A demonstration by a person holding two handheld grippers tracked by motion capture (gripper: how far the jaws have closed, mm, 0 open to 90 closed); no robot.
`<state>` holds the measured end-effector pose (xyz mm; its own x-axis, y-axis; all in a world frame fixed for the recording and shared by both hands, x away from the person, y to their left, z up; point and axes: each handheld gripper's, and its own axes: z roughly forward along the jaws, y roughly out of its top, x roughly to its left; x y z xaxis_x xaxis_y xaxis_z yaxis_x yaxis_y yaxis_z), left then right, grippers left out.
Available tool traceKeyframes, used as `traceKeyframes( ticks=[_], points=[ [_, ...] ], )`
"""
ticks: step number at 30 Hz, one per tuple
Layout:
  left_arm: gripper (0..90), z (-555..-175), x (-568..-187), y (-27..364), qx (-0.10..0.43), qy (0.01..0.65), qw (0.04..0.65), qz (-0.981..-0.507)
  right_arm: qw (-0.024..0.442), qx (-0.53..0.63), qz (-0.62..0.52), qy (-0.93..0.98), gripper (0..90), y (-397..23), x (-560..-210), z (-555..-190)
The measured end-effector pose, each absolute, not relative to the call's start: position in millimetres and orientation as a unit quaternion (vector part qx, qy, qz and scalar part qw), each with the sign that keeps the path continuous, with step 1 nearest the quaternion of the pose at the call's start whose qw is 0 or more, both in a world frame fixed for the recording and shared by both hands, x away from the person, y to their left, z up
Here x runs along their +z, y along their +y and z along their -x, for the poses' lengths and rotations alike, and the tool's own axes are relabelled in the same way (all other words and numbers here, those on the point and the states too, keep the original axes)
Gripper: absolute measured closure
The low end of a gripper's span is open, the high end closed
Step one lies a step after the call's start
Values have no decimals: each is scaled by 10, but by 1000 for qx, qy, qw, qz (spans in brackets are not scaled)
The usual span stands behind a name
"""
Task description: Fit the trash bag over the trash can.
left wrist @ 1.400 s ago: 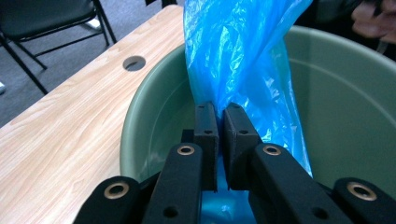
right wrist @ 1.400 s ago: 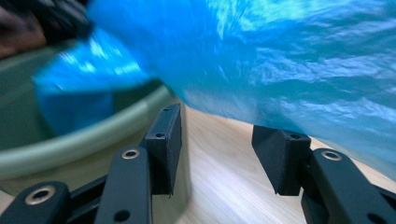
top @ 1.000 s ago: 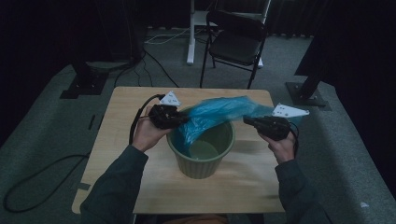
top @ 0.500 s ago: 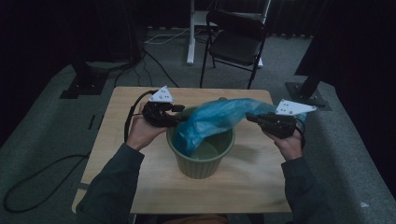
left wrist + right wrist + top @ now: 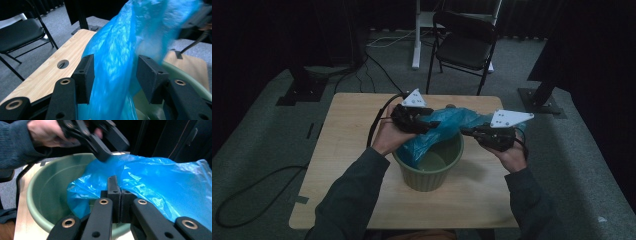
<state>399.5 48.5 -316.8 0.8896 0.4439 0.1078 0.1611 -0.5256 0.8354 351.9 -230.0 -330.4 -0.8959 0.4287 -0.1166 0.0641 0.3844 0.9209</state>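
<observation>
The table (image 5: 342, 165) is carrying everything here, and a green bucket (image 5: 427, 172) is standing near its middle; a blue plastic bag (image 5: 447, 125) is lying stretched over the bucket's rim from about ten o'clock to two o'clock, with its lower end drooping inside the bucket toward nine o'clock. A black folding chair (image 5: 464, 45) is standing well beyond the table at twelve o'clock.

The step in hand looks like lining the bucket with the bag; the bag is not yet spread open, only hanging as a bunched band across the opening.

The right gripper (image 5: 472, 132) is sitting at three o'clock of the bucket, its jaws pressed together and pinching a fold of the bag, as the right gripper view is showing plainly (image 5: 117, 195). The left gripper (image 5: 432, 124) is hovering at eleven o'clock of the bucket; its jaws have just been opening and are now standing wide, with the bag running between them but neither pad pressing on it (image 5: 113, 72).

My judgement is that the left gripper is letting go in order to take a fresh hold; the next move is calling for it to find a free edge of the bag's mouth, closing on one layer only, while the right one is keeping its pinch; then the two would be pulling apart to open the mouth and draping it over the rim. The film is thin and slippery, so a shallow bite may be slipping off.
</observation>
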Motion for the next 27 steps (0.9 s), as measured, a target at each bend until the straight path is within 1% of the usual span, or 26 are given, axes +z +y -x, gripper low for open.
traceKeyframes(
  ticks=[1,2,4,6,9,11,14,19,20,27],
  points=[
    [490,-4002,-3176,439,162,181,447,-861,171,533,-149,815,895,-2289,-3290,-3509],
    [520,-4008,-3185,405,168,181,435,-866,172,533,-147,815,895,-2284,-3279,-3500],
    [668,-4000,-3213,371,171,176,423,-872,170,534,-145,816,894,-2285,-3269,-3482],
    [791,-3980,-3234,378,169,172,418,-876,170,531,-145,818,895,-2301,-3277,-3463],
    [891,-3935,-3239,438,171,171,421,-874,167,525,-145,822,893,-2340,-3309,-3427],
    [896,-3896,-3246,498,176,173,421,-873,164,524,-145,823,891,-2370,-3334,-3399],
    [897,-3835,-3284,603,180,174,419,-873,158,521,-145,826,849,-2412,-3365,-3361],
    [897,-3743,-3375,743,183,177,415,-874,151,515,-146,831,683,-2482,-3370,-3293],
    [897,-3732,-3392,762,183,178,414,-874,152,510,-149,833,667,-2495,-3364,-3287],
    [897,-3632,-3470,912,185,182,412,-873,161,515,-164,826,658,-2601,-3253,-3294]
  ],
)
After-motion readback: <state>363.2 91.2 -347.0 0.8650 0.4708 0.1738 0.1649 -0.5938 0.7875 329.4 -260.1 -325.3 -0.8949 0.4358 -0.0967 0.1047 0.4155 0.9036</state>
